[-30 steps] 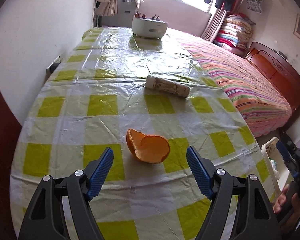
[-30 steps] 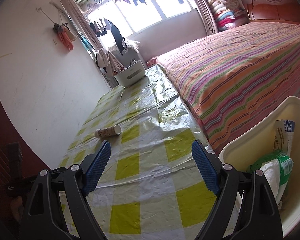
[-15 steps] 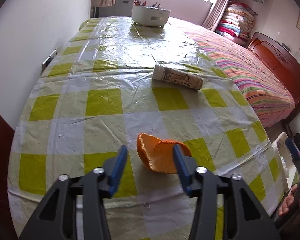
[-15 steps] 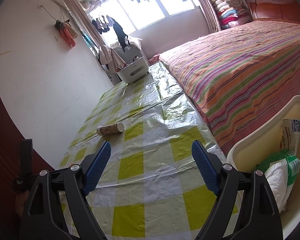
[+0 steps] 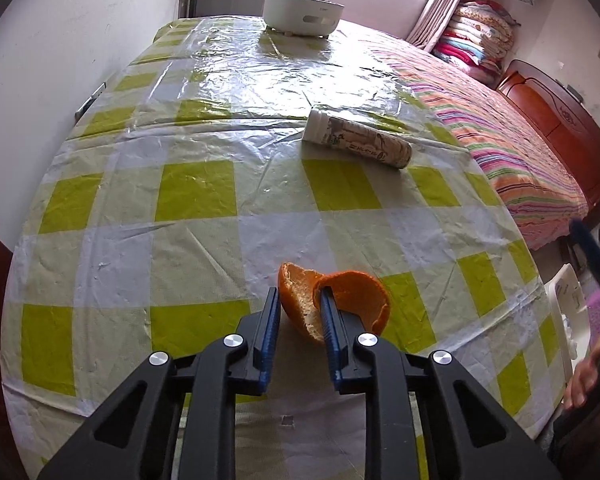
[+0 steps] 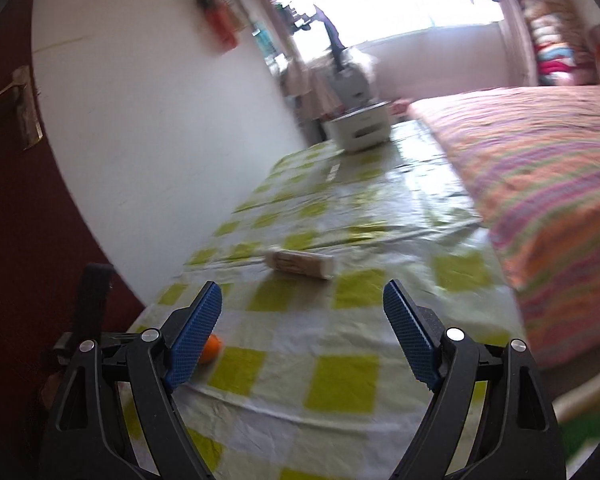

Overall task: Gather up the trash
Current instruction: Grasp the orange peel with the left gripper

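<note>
Left wrist view first: the left gripper [image 5: 298, 308] has its blue jaws pinched onto one curled wall of the orange peel [image 5: 332, 304], which sits near the front edge of the counter [image 5: 196, 240] on its green-checked plastic cover. Only one flap lies between the jaws; the other lobe curls outside the right jaw. Farther out lies a printed paper tube [image 5: 358, 144] on its side, then a white basin [image 5: 303, 14] at the far end, with the striped bed [image 5: 512, 148] alongside.

Risk, as I judge it: the peel is thin and bowl-shaped, so a grip on one flap could tear it or let it slip out on lifting, and the slick cover could ruck up if the jaws drag on it.

Right wrist view, blurred, shows the right gripper [image 6: 302, 332] spread wide and holding nothing above the counter. It catches only a sliver of the peel behind its left jaw, so the grasp itself reads from the left view alone. It adds the wall and window.
</note>
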Demonstrator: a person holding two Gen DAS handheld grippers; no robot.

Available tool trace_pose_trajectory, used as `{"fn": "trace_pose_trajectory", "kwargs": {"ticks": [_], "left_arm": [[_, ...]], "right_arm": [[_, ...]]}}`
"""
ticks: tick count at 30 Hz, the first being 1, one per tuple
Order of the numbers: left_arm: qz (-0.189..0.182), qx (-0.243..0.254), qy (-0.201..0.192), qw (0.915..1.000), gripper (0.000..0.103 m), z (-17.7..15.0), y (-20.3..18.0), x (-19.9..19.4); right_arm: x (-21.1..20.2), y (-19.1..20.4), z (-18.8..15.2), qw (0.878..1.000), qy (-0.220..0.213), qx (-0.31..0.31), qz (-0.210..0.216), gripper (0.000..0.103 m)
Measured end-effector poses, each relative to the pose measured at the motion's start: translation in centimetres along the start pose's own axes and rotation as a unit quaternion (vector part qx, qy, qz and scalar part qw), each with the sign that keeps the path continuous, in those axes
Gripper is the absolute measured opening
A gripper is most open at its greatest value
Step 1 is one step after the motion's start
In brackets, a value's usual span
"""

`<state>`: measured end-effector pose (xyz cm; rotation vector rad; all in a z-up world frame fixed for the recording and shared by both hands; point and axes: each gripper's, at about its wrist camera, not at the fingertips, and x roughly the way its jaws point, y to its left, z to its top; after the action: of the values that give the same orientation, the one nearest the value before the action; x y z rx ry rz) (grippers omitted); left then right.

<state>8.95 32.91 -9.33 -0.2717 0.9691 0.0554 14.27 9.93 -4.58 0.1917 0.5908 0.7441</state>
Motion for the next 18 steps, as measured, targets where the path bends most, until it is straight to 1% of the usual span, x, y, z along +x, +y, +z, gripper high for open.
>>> {"fn": "trace_pose_trajectory", "kwargs": {"ticks": [2, 3, 4, 5, 7, 8, 10, 14, 16, 18], "left_arm": [[0.002, 0.002, -0.002, 1.0000, 0.020, -0.1, -0.1, 0.0], [0.000, 0.002, -0.004, 1.0000, 0.020, -0.1, -0.2, -0.1], [-0.001, 0.002, -0.005, 1.0000, 0.019, -0.1, -0.2, -0.2], [-0.001, 0.004, -0.009, 1.0000, 0.015, -0.1, -0.3, -0.4], [-0.004, 0.004, -0.013, 0.9999, 0.012, 0.0, -0.1, -0.5], [-0.008, 0.002, -0.013, 0.9999, 0.008, 0.1, 0.0, -0.4], [-0.014, -0.005, -0.012, 0.9998, 0.008, 0.2, 0.2, -0.3], [-0.020, -0.005, -0.016, 0.9997, 0.007, 0.4, 0.2, -0.2], [-0.025, -0.003, -0.018, 0.9995, 0.007, 0.4, 0.1, -0.3], [-0.043, -0.004, -0.015, 0.9990, 0.007, 0.3, 0.0, -0.4]], "right_arm": [[1.7, 0.1, 0.9, 1.000, 0.014, -0.006, 0.025, 0.081], [2.1, 0.0, 1.2, 1.000, 0.014, -0.005, 0.026, 0.080], [2.8, -0.1, 1.7, 0.999, 0.020, -0.006, 0.029, 0.078], [3.8, 0.0, 2.3, 0.999, 0.031, -0.012, 0.041, 0.078], [4.7, 0.2, 3.1, 0.999, 0.029, -0.030, 0.030, 0.078], [5.2, 0.3, 3.4, 0.998, 0.032, -0.036, 0.030, 0.077], [6.0, 0.4, 3.6, 0.999, 0.033, -0.037, 0.022, 0.077], [6.6, 0.3, 3.0, 0.999, 0.038, -0.027, 0.021, 0.069], [6.5, 0.1, 2.6, 0.999, 0.038, -0.021, 0.026, 0.067], [6.1, 0.3, 2.5, 0.999, 0.034, -0.021, 0.025, 0.065]]}}
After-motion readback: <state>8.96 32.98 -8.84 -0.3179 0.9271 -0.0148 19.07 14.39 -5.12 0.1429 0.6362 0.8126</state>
